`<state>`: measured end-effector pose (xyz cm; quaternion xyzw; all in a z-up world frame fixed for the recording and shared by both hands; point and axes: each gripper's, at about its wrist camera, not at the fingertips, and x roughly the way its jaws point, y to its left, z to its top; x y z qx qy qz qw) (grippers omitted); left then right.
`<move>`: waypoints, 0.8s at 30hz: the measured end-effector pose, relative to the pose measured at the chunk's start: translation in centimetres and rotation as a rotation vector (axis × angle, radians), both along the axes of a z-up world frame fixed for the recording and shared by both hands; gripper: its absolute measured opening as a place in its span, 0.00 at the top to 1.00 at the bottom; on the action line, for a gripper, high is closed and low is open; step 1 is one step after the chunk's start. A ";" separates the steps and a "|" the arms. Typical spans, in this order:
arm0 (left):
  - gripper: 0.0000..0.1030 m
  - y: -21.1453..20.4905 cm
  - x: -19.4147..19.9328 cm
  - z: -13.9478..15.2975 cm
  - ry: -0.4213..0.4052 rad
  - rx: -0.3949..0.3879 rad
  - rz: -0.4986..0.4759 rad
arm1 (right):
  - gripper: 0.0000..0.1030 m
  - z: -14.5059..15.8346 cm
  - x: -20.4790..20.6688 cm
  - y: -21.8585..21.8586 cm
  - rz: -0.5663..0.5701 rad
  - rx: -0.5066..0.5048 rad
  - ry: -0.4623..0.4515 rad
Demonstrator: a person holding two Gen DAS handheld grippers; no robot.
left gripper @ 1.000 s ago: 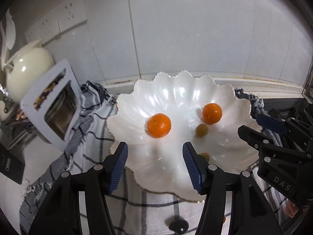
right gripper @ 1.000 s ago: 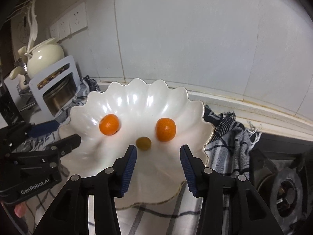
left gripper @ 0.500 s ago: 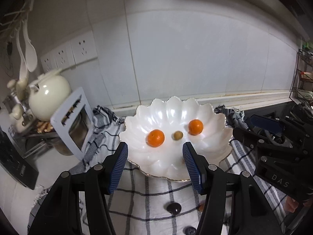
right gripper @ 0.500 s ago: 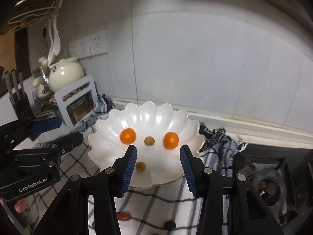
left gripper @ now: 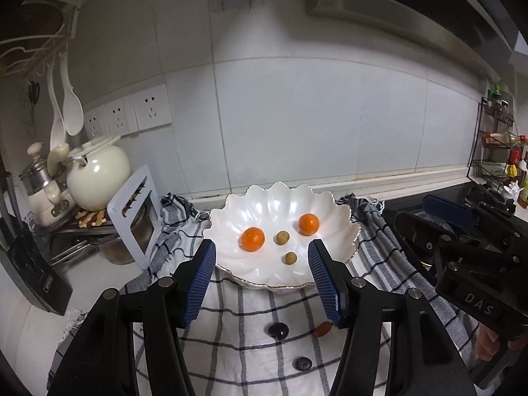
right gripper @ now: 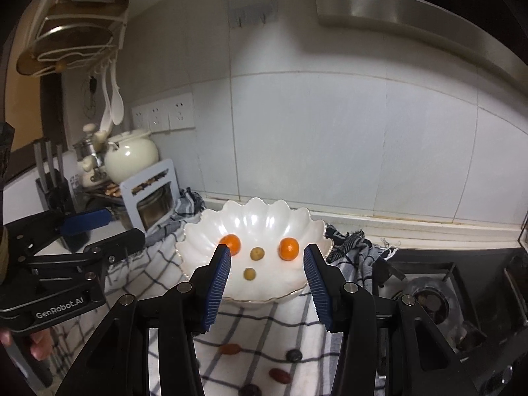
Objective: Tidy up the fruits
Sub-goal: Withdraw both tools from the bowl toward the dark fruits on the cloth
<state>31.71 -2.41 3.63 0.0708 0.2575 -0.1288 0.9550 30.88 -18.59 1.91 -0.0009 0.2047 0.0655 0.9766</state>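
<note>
Two small oranges (left gripper: 252, 238) (left gripper: 309, 224) and two olive-green fruits (left gripper: 282, 237) (left gripper: 290, 258) are lying apart inside the white scalloped bowl (left gripper: 333, 208). Nearer, a dark plum (left gripper: 278, 331), a reddish date (left gripper: 322, 329) and a blueberry (left gripper: 302, 363) are resting on the checked cloth (left gripper: 244, 340).

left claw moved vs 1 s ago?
Yes. The left claw has pulled back and up from the white bowl, which now looks smaller, with more of the checked cloth visible.

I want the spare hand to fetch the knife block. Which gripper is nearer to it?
Left. The left gripper hangs just beside the knife block; the right gripper faces the bowl, farther right.
</note>
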 end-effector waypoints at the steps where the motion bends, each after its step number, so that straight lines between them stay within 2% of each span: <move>1: 0.44 0.1 -0.4 0.2 -0.007 -0.001 0.000 | 0.54 0.1 -0.4 0.1 -0.001 0.000 -0.006; 12: 0.43 0.9 -3.8 0.8 -0.016 -0.037 -0.035 | 0.54 0.5 -4.5 0.2 -0.011 0.027 -0.043; 18: 0.41 0.9 -5.1 -0.2 -0.005 -0.015 -0.048 | 0.54 -0.8 -6.0 0.6 -0.018 0.002 -0.020; 24: 0.41 0.6 -5.7 -2.1 0.052 -0.038 -0.082 | 0.54 -2.4 -7.1 0.5 -0.034 -0.008 0.018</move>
